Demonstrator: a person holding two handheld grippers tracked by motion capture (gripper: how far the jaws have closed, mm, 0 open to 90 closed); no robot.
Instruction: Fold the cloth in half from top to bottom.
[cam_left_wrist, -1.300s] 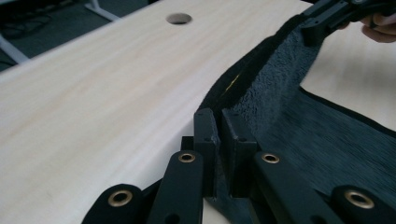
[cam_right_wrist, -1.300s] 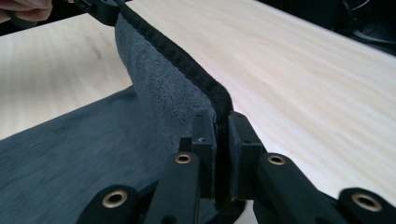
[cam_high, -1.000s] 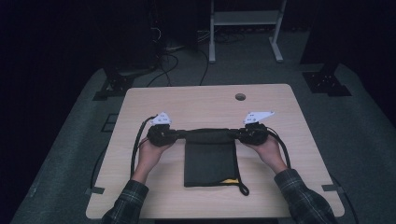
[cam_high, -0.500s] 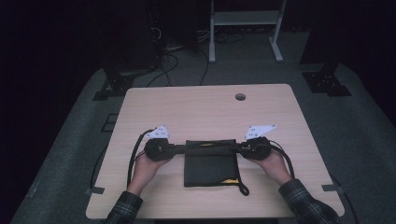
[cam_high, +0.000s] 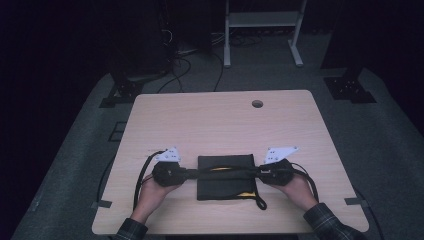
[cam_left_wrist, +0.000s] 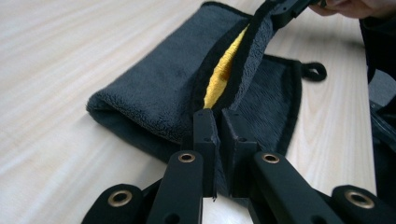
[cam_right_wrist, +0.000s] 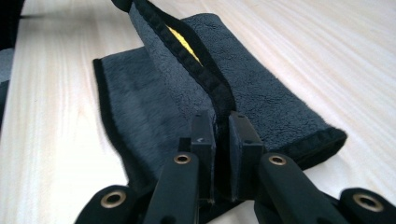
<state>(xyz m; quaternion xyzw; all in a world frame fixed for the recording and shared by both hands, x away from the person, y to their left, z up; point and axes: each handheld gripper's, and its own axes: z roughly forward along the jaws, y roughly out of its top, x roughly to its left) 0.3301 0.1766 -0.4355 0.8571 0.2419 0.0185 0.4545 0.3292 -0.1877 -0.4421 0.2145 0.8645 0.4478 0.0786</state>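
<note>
The dark towel (cam_high: 226, 177) lies on the near middle of the surface (cam_high: 220, 120), its top edge pinched tight by the left hand-held gripper (cam_high: 186, 173) and right hand-held gripper (cam_high: 256, 173), so the fold looks half done; next, lay that edge down flat.

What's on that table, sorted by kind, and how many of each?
Dark grey towel with a yellow inner side: 1
Hand-held tools, each shut on a towel edge, left tool and right tool: 2
Total: 3
</note>
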